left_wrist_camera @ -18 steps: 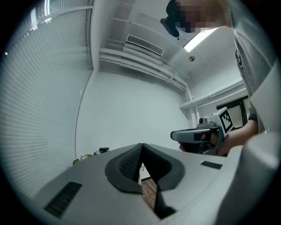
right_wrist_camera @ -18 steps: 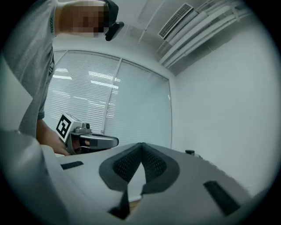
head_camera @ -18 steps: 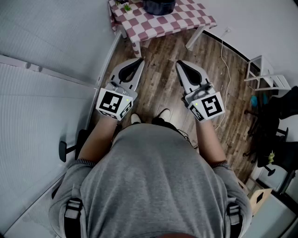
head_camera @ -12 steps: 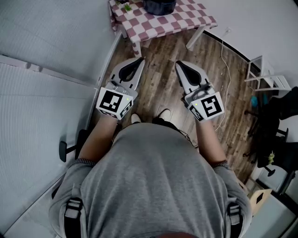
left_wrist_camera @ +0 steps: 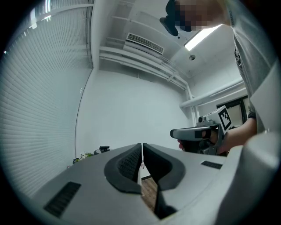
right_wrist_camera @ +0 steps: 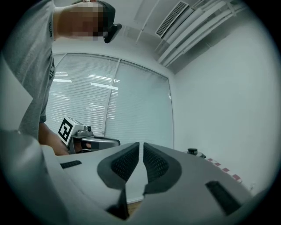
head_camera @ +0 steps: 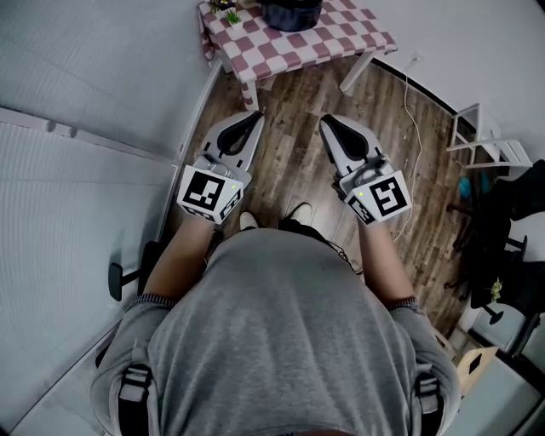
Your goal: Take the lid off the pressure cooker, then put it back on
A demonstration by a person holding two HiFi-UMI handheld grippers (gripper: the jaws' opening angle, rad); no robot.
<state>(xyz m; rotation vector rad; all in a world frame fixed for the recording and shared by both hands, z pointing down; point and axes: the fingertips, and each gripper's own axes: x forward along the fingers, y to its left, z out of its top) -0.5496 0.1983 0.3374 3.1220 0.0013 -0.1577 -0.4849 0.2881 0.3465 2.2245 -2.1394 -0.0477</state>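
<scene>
Both grippers empty and held level in front of the person's body, side by side but well apart, both pointing toward the far table. Left gripper point(head_camera: 252, 114): jaws fully together, pads meeting along a hairline seam, nothing between them. Right gripper point(head_camera: 327, 122): jaws narrow, just a thin slit between the pads, nothing in it either. Pressure cooker point(head_camera: 291, 10) sits on the checkered table point(head_camera: 341, 36) at the far end of the scene, well apart from both grippers and cut off by the top edge of the head view. It's a dark pot, roughly centred on the cloth. From the gripper views only its top shows over the jaw housings: a black knob on what looks like the lid, in place on the pot. Can't tell whether it's locked. Small green plant point(head_camera: 232, 14) on the far left corner of the same table, just left of the cooker. Wood floor point(head_camera: 289, 166) between person and table. White cable point(head_camera: 407, 94) runs along the floor to the right, and a white chair point(head_camera: 481, 136) stands further right near the wall.
</scene>
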